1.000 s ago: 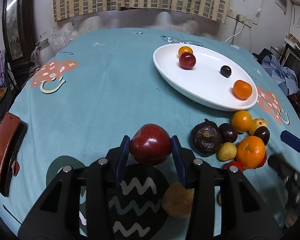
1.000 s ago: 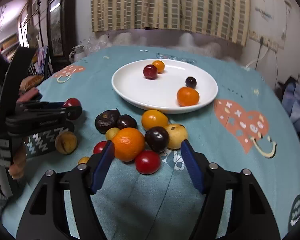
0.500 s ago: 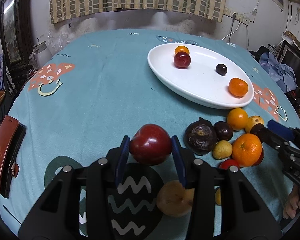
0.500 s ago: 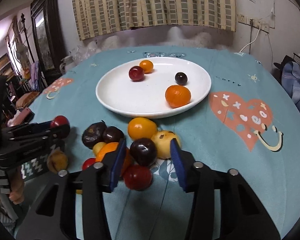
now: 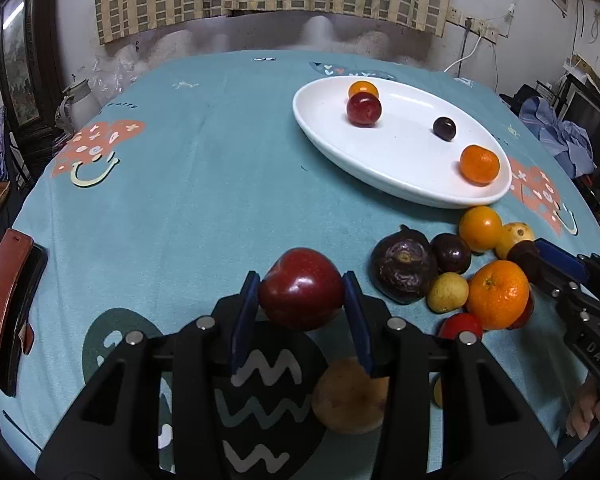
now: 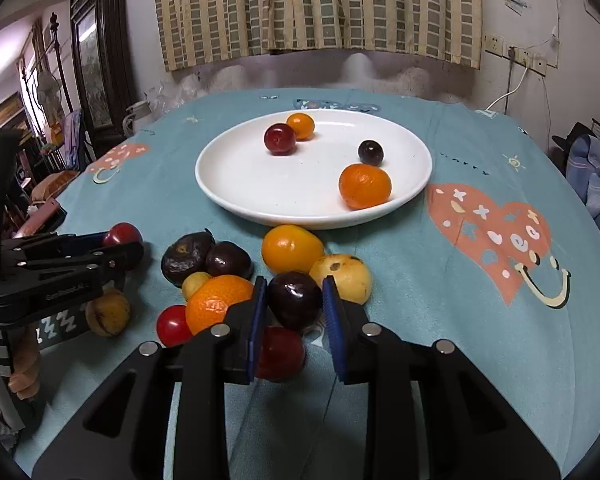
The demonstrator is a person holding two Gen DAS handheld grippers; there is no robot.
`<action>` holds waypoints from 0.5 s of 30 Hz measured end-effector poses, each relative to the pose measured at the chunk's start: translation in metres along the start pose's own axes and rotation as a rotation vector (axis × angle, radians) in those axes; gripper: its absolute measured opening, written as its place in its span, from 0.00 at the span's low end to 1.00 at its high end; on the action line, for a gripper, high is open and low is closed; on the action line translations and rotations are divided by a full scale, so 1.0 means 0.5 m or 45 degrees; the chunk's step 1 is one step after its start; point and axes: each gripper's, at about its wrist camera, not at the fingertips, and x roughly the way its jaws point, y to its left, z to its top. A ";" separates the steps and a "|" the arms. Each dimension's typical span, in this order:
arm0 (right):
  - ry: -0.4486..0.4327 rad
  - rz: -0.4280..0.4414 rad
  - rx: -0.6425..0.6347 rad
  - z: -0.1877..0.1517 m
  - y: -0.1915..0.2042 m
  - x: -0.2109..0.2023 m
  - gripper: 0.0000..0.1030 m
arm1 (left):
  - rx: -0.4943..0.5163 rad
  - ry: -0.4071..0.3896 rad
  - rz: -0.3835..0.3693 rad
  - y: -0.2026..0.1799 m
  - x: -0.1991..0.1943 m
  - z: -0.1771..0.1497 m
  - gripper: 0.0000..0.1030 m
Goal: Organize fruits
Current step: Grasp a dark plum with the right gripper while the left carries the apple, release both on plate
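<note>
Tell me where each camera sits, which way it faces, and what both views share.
Left wrist: on the left hand-held gripper, looking down across the table; its fingers clamp a red apple; the right hand-held gripper enters at right.
Right wrist: on the right hand-held gripper, facing the white plate; its fingers have just closed on a dark plum; the left one shows at left.
Shared: plate, fruit pile, teal tablecloth.

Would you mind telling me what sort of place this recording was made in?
Probably a lived-in home, likely a dining room: a round table with a cartoon-print tablecloth, a checked curtain, and a dark wooden cabinet by the wall.
</note>
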 end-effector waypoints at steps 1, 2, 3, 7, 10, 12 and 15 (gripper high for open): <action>-0.015 0.000 0.006 0.003 -0.003 -0.008 0.27 | -0.005 -0.006 -0.002 0.002 -0.003 0.001 0.42; -0.029 -0.003 0.012 0.007 -0.006 -0.016 0.27 | -0.009 -0.015 -0.007 0.002 -0.009 0.005 0.42; -0.041 -0.005 0.020 0.012 -0.009 -0.022 0.27 | -0.016 -0.022 -0.010 0.002 -0.013 0.010 0.42; -0.103 -0.017 0.027 0.074 -0.021 -0.043 0.27 | -0.012 -0.045 -0.025 -0.022 -0.021 0.073 0.42; -0.123 -0.013 0.047 0.132 -0.032 -0.027 0.27 | 0.010 -0.086 -0.033 -0.057 -0.012 0.126 0.42; -0.117 -0.004 0.068 0.159 -0.040 0.004 0.27 | 0.005 -0.089 -0.058 -0.077 0.011 0.156 0.42; -0.104 0.002 0.130 0.179 -0.062 0.049 0.28 | -0.005 -0.064 -0.077 -0.089 0.050 0.179 0.42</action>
